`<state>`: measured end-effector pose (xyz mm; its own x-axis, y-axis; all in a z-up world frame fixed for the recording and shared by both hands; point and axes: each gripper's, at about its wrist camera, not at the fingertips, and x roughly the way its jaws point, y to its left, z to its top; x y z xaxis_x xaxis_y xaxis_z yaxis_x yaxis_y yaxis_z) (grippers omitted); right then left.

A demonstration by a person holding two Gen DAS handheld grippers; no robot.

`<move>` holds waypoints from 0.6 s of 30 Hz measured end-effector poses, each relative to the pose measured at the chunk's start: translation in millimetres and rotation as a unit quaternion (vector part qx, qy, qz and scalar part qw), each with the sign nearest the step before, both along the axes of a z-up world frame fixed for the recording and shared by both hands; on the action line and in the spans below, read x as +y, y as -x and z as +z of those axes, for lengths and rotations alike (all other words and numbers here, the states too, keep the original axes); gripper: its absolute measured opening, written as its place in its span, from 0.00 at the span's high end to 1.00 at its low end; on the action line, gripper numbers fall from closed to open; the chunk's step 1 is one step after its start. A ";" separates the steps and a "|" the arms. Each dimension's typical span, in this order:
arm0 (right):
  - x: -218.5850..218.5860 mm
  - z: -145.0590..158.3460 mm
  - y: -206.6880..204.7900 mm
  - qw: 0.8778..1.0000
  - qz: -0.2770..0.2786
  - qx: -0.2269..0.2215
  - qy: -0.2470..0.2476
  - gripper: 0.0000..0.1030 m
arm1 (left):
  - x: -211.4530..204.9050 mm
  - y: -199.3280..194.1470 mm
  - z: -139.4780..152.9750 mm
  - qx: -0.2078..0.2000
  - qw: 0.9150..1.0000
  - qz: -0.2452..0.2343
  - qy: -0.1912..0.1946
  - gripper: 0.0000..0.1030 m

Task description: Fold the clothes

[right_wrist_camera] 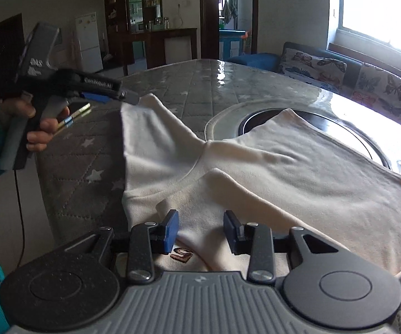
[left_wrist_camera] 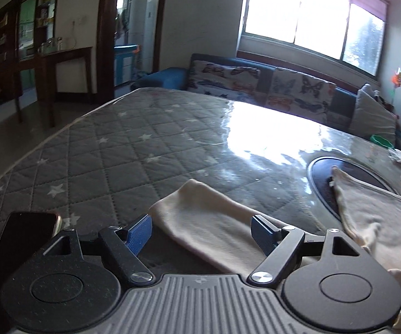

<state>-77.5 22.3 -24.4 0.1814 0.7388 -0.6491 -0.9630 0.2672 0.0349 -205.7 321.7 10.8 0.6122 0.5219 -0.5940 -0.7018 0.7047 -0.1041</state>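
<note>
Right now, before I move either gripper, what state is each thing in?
Cream garment: spread on the quilted table cover, one sleeve folded over the body, partly over the round dark plate.
Left gripper: open above a sleeve, gripping nothing.
Right gripper: open, nothing clamped.
Phone: lying flat, screen dark.

We stand in a home's living room: butterfly-cushioned sofa under the window, refrigerator and wooden cabinets beyond.

Bright window behind butterfly-cushioned sofa
</note>
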 end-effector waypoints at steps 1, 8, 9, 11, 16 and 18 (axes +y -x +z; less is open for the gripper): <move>-3.1 3.3 -1.1 1.000 -0.003 0.001 -0.004 0.65 | 2.9 -0.3 -1.6 0.002 1.000 0.006 0.003 0.23; -21.5 18.2 -10.2 0.999 -0.032 -0.002 -0.026 0.65 | 23.1 -8.5 -11.2 0.003 0.999 0.026 0.040 0.41; -22.8 18.7 -10.5 0.999 -0.033 -0.003 -0.028 0.65 | 25.9 -9.0 -12.3 0.003 0.999 0.030 0.045 0.42; -29.4 21.9 -11.0 0.999 -0.040 -0.002 -0.033 0.65 | 29.1 -8.4 -13.9 0.000 0.998 0.041 0.046 0.47; -42.7 25.1 -9.5 0.998 -0.052 -0.003 -0.041 0.65 | 33.2 -4.1 -12.9 -0.006 0.996 0.067 0.049 0.57; -48.6 25.8 -9.4 0.997 -0.058 -0.002 -0.044 0.64 | 31.4 -4.6 -13.5 0.002 0.997 0.073 0.039 0.75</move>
